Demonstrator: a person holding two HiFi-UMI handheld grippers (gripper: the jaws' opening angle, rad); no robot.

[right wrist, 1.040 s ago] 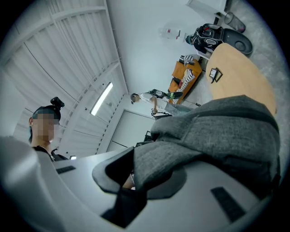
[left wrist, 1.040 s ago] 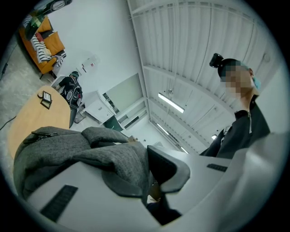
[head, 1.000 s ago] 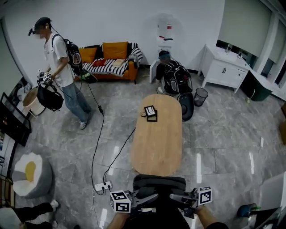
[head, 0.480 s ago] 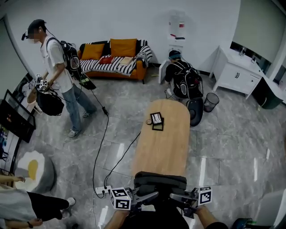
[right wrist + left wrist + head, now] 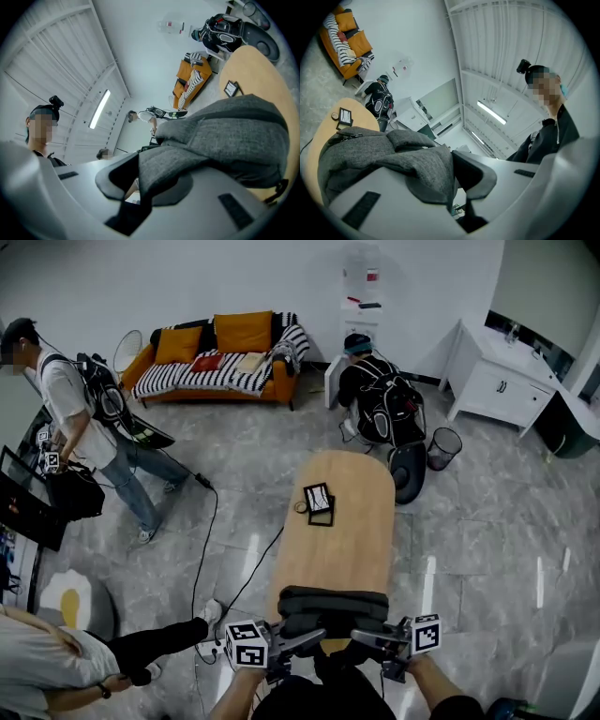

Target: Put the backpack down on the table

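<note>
A grey backpack (image 5: pixel 334 605) hangs between my two grippers, over the near end of the oval wooden table (image 5: pixel 342 540). My left gripper (image 5: pixel 317 641) is shut on a grey shoulder strap (image 5: pixel 423 165); in the left gripper view the gripper (image 5: pixel 457 176) has the fabric pinched between its jaws. My right gripper (image 5: pixel 362 639) is shut on the other strap (image 5: pixel 180 157), and the cloth folds over the lower jaw of this gripper (image 5: pixel 140 185). The pack's body (image 5: pixel 243 136) blocks the table's near edge. Both grippers point level toward the table.
A small black frame (image 5: pixel 319 500) and a round object (image 5: pixel 300 507) lie on the table's far half. A crouching person with a black backpack (image 5: pixel 382 404) and a bin (image 5: pixel 443 446) are beyond it. A cable (image 5: pixel 202 549) and power strip (image 5: pixel 212 647) cross the floor left; people stand left (image 5: pixel 75 418).
The view has moved toward the table, and the backpack's top now overlaps its near end. The standing person walked left. Another person's arm and legs came in at lower left.
</note>
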